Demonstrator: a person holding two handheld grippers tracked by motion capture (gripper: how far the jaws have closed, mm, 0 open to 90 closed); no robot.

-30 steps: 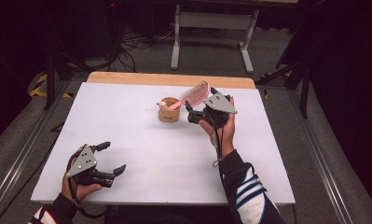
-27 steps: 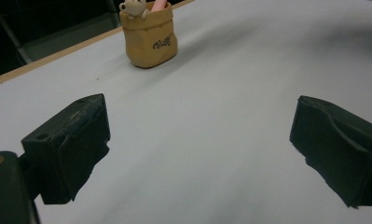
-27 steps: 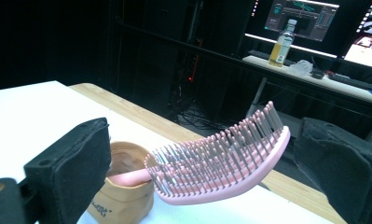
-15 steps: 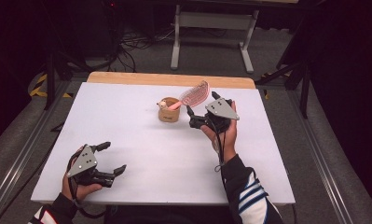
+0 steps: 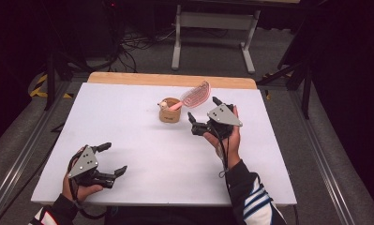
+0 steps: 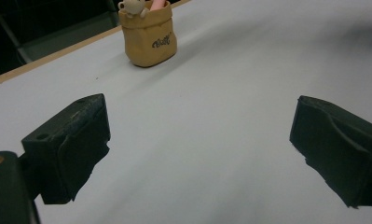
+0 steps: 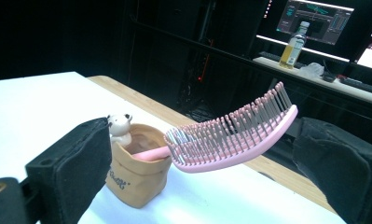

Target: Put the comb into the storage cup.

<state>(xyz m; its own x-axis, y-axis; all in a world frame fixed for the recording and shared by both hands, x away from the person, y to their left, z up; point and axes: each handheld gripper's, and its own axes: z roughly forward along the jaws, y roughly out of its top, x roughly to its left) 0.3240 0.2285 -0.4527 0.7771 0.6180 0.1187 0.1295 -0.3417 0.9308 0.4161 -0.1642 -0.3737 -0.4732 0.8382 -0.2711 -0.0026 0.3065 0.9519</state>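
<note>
From here I see broad bare tabletop (image 5: 142,140) between my two hands, with the left tongs (image 5: 110,159) spread wide and empty near the front edge. The right tongs (image 5: 204,114) are also wide, holding nothing, just beside the pink brush (image 5: 196,95), whose handle sits in the tan pouch-shaped cup (image 5: 169,111) near the far wooden edge. The cup hides the handle's end; a small bear figure (image 7: 119,127), I think, perches on its rim.
</note>
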